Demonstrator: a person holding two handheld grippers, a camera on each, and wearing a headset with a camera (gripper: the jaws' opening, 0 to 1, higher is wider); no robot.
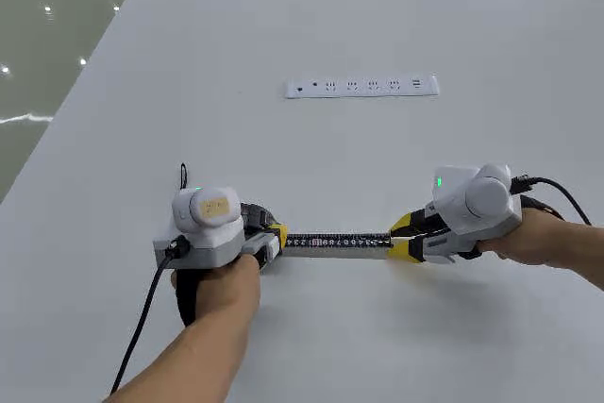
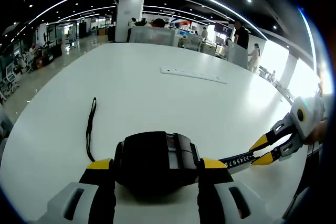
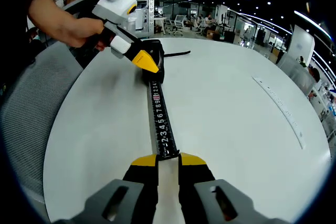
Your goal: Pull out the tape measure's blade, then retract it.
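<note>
Two tongs busy on the desk [image 1: 283, 25], near side of the power strip [image 1: 362, 86]: left tongs [image 2: 156, 167] clamped on the tape measure case [image 3: 153, 56], right tongs [image 3: 168, 160] pinched on the blade [image 3: 160, 119] tip, part drawn out; best pull straight and level, case held firm.

The left gripper [image 1: 268, 239] was clamped on the tape measure [image 2: 156, 158], a finger on either side, with the left hand [image 1: 225, 286] low behind it. The right gripper [image 1: 404, 237] faced it, well apart, its fingers [image 3: 144, 161] seemingly pinched on the blade [image 3: 160, 124] tip, the right hand [image 1: 530, 233] behind.
</note>
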